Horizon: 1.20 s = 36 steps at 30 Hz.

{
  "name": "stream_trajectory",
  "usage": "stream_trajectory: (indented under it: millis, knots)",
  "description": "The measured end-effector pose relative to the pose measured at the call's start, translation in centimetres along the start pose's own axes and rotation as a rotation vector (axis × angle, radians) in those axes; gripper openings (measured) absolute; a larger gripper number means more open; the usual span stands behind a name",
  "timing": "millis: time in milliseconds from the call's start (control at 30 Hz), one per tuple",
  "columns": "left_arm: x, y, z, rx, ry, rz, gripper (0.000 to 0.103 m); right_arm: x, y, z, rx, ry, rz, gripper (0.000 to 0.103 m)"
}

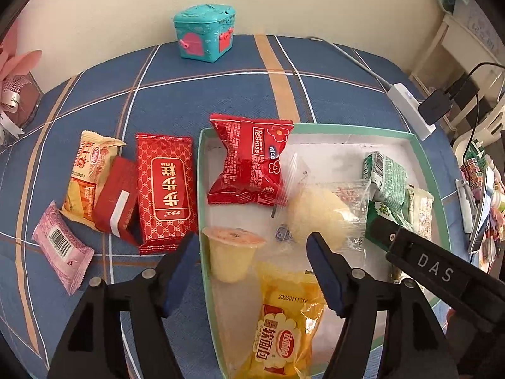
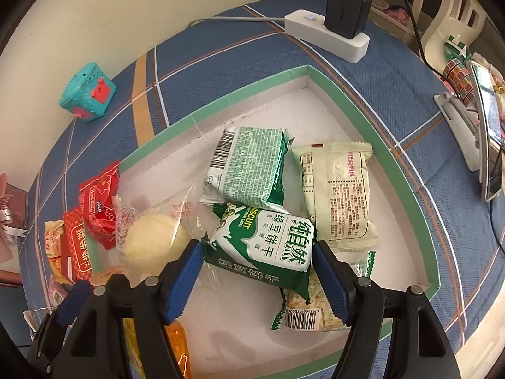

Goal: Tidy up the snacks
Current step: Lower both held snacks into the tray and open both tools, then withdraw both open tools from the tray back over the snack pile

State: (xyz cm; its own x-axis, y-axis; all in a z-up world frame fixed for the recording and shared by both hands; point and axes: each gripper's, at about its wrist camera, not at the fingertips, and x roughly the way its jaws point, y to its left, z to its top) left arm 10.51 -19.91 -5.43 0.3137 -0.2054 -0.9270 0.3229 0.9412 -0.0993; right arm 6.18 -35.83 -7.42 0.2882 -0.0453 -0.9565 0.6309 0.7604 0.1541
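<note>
Crowding the tray [image 2: 331, 94]: snack packets, bun [image 2: 154, 240].

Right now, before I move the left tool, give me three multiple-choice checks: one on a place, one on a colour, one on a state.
1. Where is the pink pack?
A. Inside the tray
B. On the blue cloth, outside the tray
C. Under the jelly cup

2. What colour is the tray's rim?
A. Green
B. Red
C. Black

3. How does the left tool stand?
A. Shut on the jelly cup
B. Shut on nothing
C. Open, pads clear of the jelly cup

Answers:
1 B: the pink pack lies on the cloth, well apart from the tray's left wall.
2 A: a green band runs round the white tray.
3 C: both blue pads stand apart, with gaps either side of the cup.
</note>
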Motion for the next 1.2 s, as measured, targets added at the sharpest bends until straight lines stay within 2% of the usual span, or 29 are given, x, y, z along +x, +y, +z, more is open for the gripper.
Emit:
stream_trajectory:
  millis: [200,567,1000,1067,1100,1200]
  knots:
    - [-1.4,0.9,0.4,-0.041,-0.013,-0.008,0.072,-1.5,0.4,0.3,-0.021,-0.048,-0.016,0.079]
    - [-4.9,4.6,1.2,-0.158,-0.093,-0.020,0.072,-5.4,1.2,0.5,-0.050,-0.142,0.007,0.079]
    - [-5.5,9.6,0.6,-0.303,-0.107,-0.028,0.072,-6.1,3.0,-0.2,-0.119,-0.151,0.016,0.079]
    - [-5.6,10.4,0.4,-0.326,-0.108,-0.030,0.075,-6.0,3.3,-0.3,-0.130,-0.150,0.016,0.087]
    - [-5.6,10.7,0.4,-0.337,-0.108,-0.030,0.080,-5.9,3.4,-0.3,-0.133,-0.150,0.016,0.090]
    - [-5.7,11.8,0.2,-0.365,-0.111,-0.028,0.081,-6.0,3.8,-0.4,-0.153,-0.157,0.015,0.097]
